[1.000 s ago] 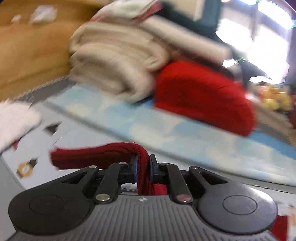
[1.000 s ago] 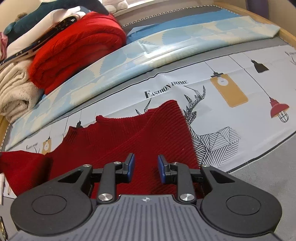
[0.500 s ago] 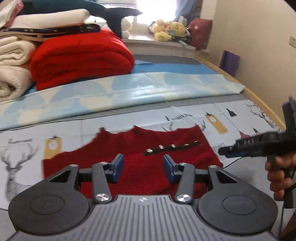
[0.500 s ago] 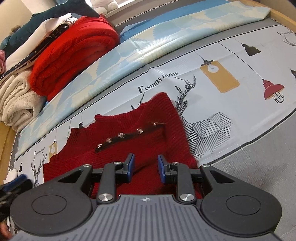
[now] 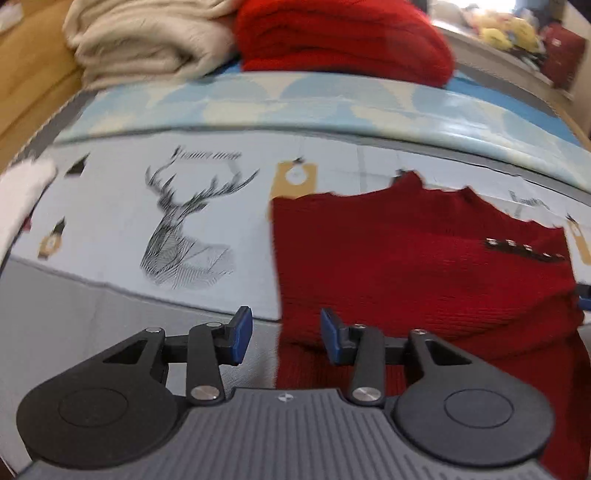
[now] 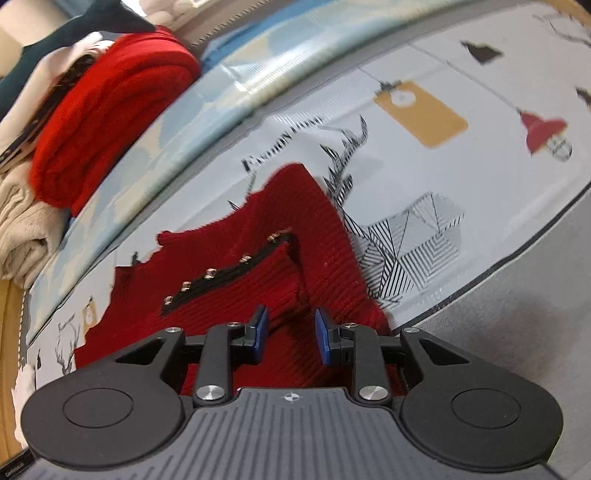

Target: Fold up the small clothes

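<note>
A small dark red knit garment (image 5: 413,254) lies partly folded on the printed sheet, with a black strip of metal studs (image 5: 524,249) on top. It also shows in the right wrist view (image 6: 236,291), studs (image 6: 229,269) running diagonally. My left gripper (image 5: 286,336) is open and empty over the garment's near left edge. My right gripper (image 6: 288,332) is open and empty, low over the garment's near right part by a raised fold.
Folded bright red knitwear (image 5: 340,33) and cream blankets (image 5: 147,37) are stacked at the back, also in the right wrist view (image 6: 107,122). A blue patterned sheet (image 5: 295,103) lies before them. A white cloth (image 5: 22,199) sits at left.
My left gripper let go of the red cloth it pinched a second ago, opened, and has swung left to the garment's left edge. The right gripper moved closer over the folded garment.
</note>
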Demonstrator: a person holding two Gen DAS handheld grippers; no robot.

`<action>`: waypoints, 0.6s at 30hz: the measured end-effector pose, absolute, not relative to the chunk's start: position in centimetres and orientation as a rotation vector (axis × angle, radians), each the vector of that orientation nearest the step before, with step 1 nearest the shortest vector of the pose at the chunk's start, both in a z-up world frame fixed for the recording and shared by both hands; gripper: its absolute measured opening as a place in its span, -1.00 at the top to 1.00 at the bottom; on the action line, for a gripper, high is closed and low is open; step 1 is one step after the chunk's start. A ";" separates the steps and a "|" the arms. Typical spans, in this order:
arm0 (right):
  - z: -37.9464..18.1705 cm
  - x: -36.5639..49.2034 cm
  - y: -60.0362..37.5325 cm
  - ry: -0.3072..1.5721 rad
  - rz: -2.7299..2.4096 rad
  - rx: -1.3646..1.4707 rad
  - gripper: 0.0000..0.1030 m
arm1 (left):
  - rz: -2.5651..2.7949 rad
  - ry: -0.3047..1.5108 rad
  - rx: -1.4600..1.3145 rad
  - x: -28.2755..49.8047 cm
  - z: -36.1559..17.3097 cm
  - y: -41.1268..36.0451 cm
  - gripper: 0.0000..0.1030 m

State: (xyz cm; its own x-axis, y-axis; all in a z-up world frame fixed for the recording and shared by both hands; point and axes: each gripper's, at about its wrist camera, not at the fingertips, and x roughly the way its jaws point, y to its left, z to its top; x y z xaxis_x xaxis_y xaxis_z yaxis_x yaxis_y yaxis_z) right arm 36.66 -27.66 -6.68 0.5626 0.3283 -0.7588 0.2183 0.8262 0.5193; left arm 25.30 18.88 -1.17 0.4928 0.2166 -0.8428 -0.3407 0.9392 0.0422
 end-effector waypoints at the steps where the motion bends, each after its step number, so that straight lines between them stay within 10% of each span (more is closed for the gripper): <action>1: -7.1 36.9 -27.6 0.996 0.065 0.640 0.41 | 0.350 1.010 -0.148 25.2 -1.3 19.4 0.12; 18: -7.1 37.3 -25.9 0.893 -0.054 0.573 0.82 | 0.266 1.018 -0.130 25.3 -1.8 20.0 0.12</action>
